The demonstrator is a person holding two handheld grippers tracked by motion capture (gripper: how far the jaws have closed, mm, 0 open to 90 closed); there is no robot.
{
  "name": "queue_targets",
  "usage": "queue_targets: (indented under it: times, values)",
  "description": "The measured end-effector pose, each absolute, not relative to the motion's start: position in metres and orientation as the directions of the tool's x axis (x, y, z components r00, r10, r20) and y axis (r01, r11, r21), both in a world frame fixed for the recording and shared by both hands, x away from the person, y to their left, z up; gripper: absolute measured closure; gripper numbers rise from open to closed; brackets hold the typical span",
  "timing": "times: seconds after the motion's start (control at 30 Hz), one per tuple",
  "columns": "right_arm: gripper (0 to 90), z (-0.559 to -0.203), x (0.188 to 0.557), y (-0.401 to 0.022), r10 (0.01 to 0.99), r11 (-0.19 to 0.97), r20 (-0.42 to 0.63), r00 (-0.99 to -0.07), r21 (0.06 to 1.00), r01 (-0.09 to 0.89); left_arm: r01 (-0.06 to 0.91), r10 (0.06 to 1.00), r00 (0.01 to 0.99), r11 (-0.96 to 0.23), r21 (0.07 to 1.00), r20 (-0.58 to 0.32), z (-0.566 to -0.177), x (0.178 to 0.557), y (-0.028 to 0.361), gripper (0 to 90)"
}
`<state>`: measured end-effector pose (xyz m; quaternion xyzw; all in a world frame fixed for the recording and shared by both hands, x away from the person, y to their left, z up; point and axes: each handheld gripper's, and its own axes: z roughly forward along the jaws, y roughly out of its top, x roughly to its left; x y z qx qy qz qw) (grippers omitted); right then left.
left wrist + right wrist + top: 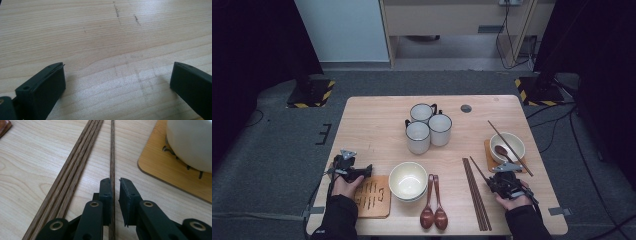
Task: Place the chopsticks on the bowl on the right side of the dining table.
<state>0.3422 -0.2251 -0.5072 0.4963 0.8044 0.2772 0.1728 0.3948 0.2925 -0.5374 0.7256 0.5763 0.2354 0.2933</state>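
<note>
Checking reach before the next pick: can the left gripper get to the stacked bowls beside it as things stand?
Probably yes. The left gripper rests on the table with jaws open and nothing between them, and the stacked bowls sit just to its right. Between them lies the wooden coaster, flat and low.

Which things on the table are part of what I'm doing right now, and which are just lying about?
In the job:
- right gripper, jaws astride a single chopstick
- bowl on its coaster, a chopstick already across it
- bundle of chopsticks

Lying about:
- three mugs
- stacked bowls
- two spoons
- second coaster
- left gripper, open over bare table
</note>
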Motion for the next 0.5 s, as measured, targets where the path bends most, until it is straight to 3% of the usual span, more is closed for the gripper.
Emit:
queue_targets:
  times: [0.5]
  values:
    - [81.9,-0.5103,0.3315,-0.2308,0.897,0.347,0.014,-0.441,0.595,0.725,0.698,0.974,0.225,-0.164,0.697,0.003,-0.5374,0.3948,0.2925,0.0]
